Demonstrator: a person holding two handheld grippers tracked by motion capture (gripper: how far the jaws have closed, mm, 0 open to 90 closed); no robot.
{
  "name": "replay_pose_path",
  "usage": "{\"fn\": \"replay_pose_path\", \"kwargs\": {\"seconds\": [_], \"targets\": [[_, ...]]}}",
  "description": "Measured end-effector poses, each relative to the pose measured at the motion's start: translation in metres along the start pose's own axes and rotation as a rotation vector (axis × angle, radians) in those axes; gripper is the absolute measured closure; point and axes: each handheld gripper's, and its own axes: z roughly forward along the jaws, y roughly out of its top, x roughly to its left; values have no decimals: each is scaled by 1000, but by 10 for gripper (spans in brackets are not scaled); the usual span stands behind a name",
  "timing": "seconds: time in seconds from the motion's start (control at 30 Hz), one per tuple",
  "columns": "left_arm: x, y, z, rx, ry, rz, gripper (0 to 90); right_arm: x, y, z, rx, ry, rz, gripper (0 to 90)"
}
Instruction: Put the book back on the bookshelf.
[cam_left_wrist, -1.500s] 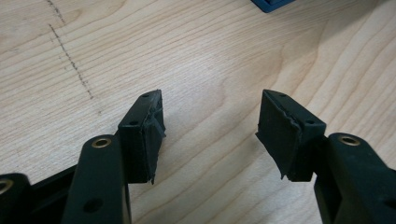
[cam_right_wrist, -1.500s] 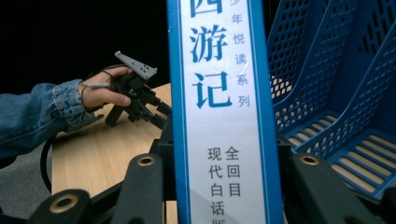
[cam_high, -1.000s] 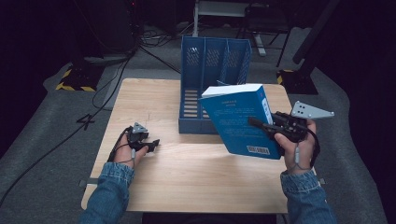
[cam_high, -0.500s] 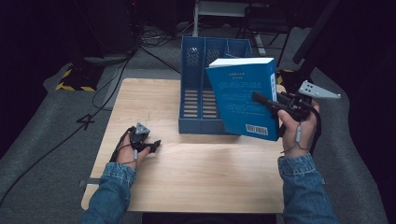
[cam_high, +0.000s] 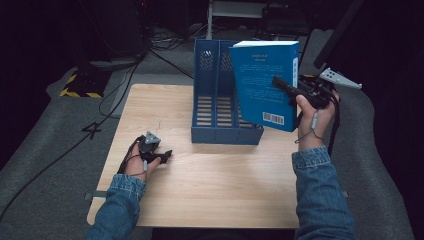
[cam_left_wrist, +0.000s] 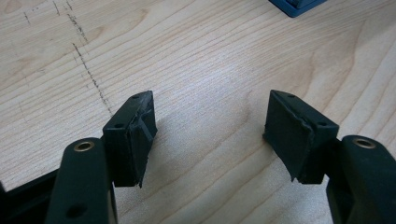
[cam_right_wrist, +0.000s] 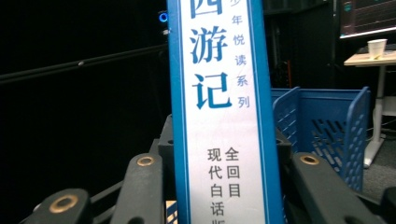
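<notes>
Book held aloft at the file rack

Right gripper (cam_high: 289, 90) clamps the blue book (cam_high: 266, 82) upright above the blue file rack (cam_high: 215, 100) (spine lettering legible in the right gripper view); left gripper (cam_left_wrist: 210, 135) rests on the table (cam_high: 225, 175), jaws apart, having just been opening, nothing between.

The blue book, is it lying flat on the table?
No, the right gripper holds the blue book upright in the air above the table.

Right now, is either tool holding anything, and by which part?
The right tool clamps the blue book across its spine edge, upright above the table. The left tool is open, holding nothing.
</notes>
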Motion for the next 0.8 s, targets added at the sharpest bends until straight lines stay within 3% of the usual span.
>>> {"fn": "replay_pose_path", "kwargs": {"seconds": [0.57,0.8], "targets": [[0,0,0,1,0,-2,342,-50,11,32,-17,-155,85,619],[0,0,0,0,0,-1,342,-62,9,44,2,-220,94,619]]}}
